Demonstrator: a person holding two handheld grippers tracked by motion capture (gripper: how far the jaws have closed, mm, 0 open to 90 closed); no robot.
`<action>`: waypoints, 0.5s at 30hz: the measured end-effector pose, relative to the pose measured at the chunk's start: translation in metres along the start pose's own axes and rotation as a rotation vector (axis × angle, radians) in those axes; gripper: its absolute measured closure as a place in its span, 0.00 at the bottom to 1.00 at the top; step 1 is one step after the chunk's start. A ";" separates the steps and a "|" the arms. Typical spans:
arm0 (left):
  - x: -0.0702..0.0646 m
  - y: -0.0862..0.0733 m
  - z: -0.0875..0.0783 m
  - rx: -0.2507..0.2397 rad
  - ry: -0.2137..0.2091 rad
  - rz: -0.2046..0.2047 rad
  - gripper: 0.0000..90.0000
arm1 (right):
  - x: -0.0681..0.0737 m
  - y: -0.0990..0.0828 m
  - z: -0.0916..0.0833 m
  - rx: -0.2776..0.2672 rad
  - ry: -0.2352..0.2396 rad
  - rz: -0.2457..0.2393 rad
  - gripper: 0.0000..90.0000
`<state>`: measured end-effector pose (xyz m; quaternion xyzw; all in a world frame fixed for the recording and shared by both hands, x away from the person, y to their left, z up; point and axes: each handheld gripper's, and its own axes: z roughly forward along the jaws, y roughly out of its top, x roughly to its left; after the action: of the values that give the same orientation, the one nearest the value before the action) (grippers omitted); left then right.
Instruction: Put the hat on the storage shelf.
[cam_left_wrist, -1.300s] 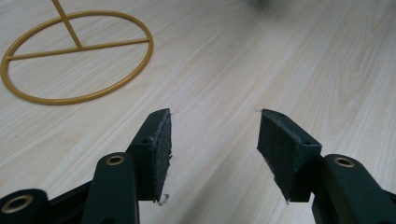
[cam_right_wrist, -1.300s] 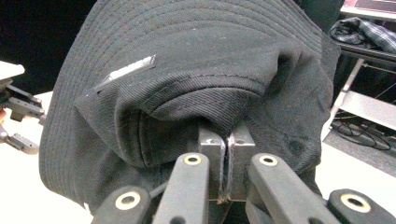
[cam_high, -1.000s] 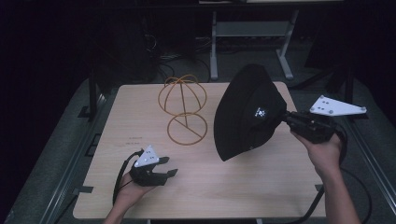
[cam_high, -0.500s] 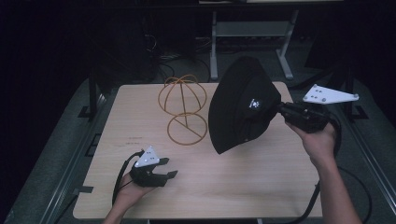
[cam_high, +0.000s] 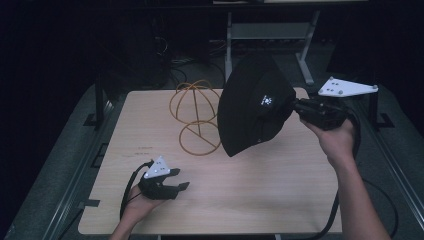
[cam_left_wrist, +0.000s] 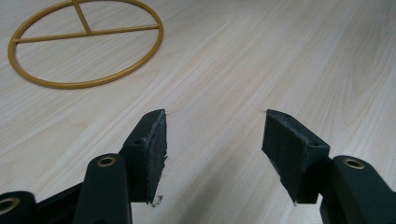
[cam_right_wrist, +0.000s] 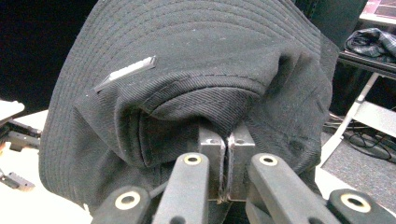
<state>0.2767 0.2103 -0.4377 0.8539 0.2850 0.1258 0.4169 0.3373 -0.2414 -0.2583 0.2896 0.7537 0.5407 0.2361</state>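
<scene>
A black bucket hat (cam_high: 252, 107) hangs in the air over the right half of the table, held by its crown. My right gripper (cam_high: 297, 106) is shut on the hat's fabric (cam_right_wrist: 201, 79); its two pads meet with cloth pinched between them (cam_right_wrist: 227, 161). A gold wire hat stand (cam_high: 195, 112) sits at the table's middle rear, just left of the hat; its ring base (cam_left_wrist: 84, 44) lies flat on the wood. My left gripper (cam_high: 181, 179) rests low near the table's front left, open, with nothing between its pads (cam_left_wrist: 154, 144).
The light wooden table (cam_high: 280, 185) has bare wood across its front and right. A metal frame (cam_high: 270, 32) and cables stand behind the table in the dark. A cable (cam_high: 132, 185) trails from the left gripper.
The right hand has lifted the hat and carried it left, closer to the wire stand. The left gripper has stayed where it was.
</scene>
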 end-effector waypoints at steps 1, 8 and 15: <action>0.000 0.000 0.000 -0.001 0.000 -0.003 0.44 | -0.001 0.002 0.001 0.000 -0.001 0.001 0.98; 0.002 -0.001 -0.001 0.000 0.004 -0.007 0.43 | 0.000 0.011 0.010 -0.009 0.011 0.005 0.98; 0.003 -0.001 -0.002 -0.001 0.012 -0.003 0.43 | 0.002 0.024 0.022 -0.009 0.022 0.003 0.98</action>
<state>0.2781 0.2141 -0.4373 0.8525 0.2887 0.1302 0.4158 0.3553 -0.2191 -0.2423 0.2835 0.7533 0.5478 0.2283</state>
